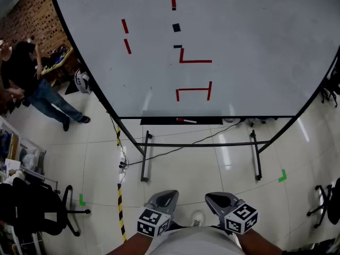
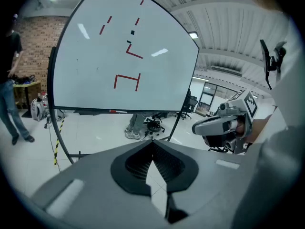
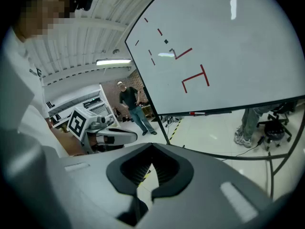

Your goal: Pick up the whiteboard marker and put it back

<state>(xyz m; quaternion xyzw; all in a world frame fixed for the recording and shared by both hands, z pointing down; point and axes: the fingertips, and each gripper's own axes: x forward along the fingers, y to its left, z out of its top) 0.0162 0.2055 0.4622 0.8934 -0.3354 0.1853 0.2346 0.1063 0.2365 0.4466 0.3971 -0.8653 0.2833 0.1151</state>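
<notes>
Large white whiteboard (image 1: 255, 47) stood on glossy pale-tiled floor (image 1: 212, 166) | red-and-white marker (image 1: 186, 120) lay on its black ledge (image 1: 154, 121) | left gripper (image 1: 168, 195), right gripper (image 1: 215, 198): jaws together, empty.

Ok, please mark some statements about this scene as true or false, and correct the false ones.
1. The whiteboard marker lies on the tray below the whiteboard. True.
2. The left gripper holds the marker. False: its jaws are together on nothing.
3. The lines drawn on the whiteboard are mostly blue. False: they are mostly red.
4. In the head view, a person stands left of the whiteboard. True.
</notes>
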